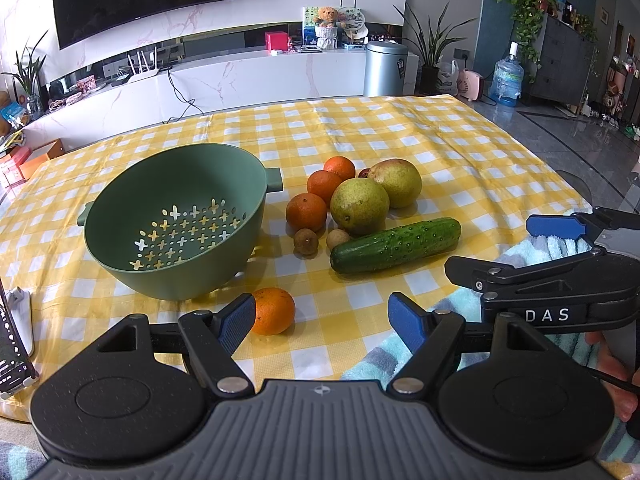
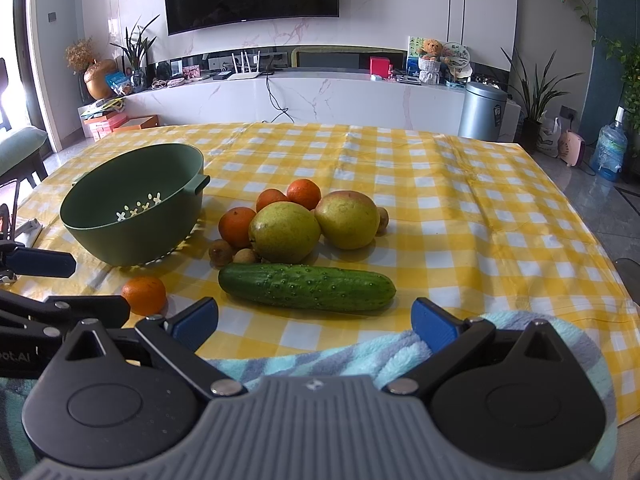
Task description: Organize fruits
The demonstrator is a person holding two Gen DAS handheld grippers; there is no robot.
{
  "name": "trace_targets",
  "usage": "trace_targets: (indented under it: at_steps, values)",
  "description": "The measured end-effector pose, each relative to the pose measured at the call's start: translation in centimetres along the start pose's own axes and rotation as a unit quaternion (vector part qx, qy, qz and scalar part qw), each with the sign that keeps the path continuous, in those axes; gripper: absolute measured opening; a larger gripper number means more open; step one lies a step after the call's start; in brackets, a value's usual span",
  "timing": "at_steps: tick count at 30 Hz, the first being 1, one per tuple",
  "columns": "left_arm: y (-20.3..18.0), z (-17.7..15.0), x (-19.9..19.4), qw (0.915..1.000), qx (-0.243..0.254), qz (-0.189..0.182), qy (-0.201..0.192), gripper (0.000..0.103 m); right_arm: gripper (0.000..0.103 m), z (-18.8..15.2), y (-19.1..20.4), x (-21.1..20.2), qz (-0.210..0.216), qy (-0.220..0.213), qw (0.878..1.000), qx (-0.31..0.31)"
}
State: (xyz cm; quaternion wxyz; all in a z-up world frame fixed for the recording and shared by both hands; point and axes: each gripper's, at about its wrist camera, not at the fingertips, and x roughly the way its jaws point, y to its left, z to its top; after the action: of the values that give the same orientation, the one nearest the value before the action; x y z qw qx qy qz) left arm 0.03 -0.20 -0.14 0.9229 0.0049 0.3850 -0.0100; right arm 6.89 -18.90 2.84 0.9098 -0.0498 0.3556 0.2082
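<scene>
Both grippers are spread wide and hold nothing. The left gripper (image 1: 322, 320) sits low at the counter's (image 1: 460, 148) near edge, its left finger just beside a lone orange (image 1: 273, 311). The strainer bowl (image 1: 176, 220) stands empty. Advised: centre the orange between the fingers before closing. The cucumber (image 2: 307, 286) lies flat, long axis running left-right before the right gripper (image 2: 315, 322).

— What hides behind the front pear (image 1: 359, 205)?
— A small reddish fruit (image 1: 363, 173), mostly covered.
— And that dark device (image 1: 12, 354) at the left?
— Cut off by the edge; its print is unreadable.
</scene>
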Motion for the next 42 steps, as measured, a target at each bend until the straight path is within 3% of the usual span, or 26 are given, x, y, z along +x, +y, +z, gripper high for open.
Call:
trace_targets:
  at_steps: [30,34,39,42]
  values:
    - [0.2,0.0,-0.1,1.0,0.0,-0.002,-0.002,0.088,0.099,0.2,0.2,0.0,-0.002,0.002,1.0,-0.003]
    - [0.9,0.2,0.0,0.9998,-0.01,-0.016,0.007,0.081,0.099,0.1,-0.1,0.0,0.007,0.002,1.0,0.001]
    - [2.2,0.2,0.9,0.9979,-0.042,-0.035,0.035,0.075,0.098,0.7,-0.8,0.3,0.047,0.004,0.999,0.012]
    - [2.7,0.1,1.7,0.9967,-0.056,-0.038,0.045,0.071,0.095,1.6,-0.6,1.0,0.047,0.023,0.999,-0.006]
